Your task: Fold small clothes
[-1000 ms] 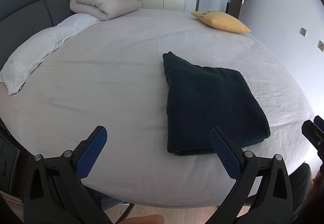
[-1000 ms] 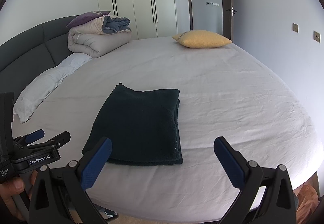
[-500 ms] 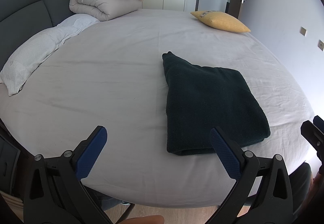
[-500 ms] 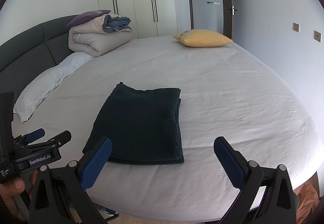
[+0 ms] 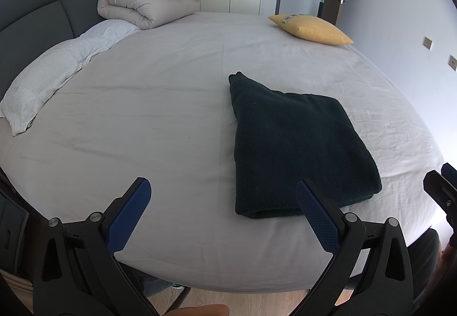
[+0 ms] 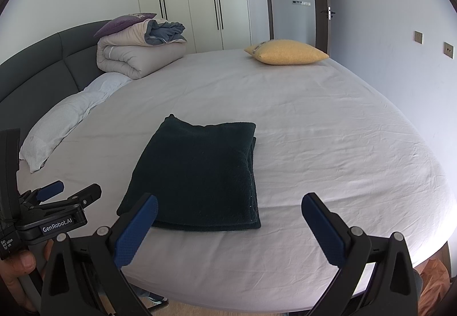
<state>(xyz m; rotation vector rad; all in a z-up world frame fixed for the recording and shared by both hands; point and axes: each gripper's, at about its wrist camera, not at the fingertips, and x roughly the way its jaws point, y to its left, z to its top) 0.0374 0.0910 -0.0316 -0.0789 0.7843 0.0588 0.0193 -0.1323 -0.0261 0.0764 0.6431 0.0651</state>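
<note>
garment (image 5: 297,144), dark and folded, lies on the bed (image 5: 160,104). left gripper (image 5: 222,211) and right gripper (image 6: 228,226) hover at its 6 o'clock edge, both spread wide, grasping nothing.

Dark green folded cloth (image 5: 297,144) on a pale grey sheet (image 5: 160,104) — mustard-yellow cushion (image 6: 285,52), beige duvet (image 6: 137,56), purple pillow (image 6: 122,23), charcoal headboard (image 5: 34,13) — blue gripper pads (image 6: 135,230).

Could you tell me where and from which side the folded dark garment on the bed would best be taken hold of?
I would pinch the dark garment at its near right corner, coming in low from the bed's near edge. The stacked layers end there in open edges along the right side, so a finger can slip under the whole pile. The right hand-held gripper is open and closest.
</note>
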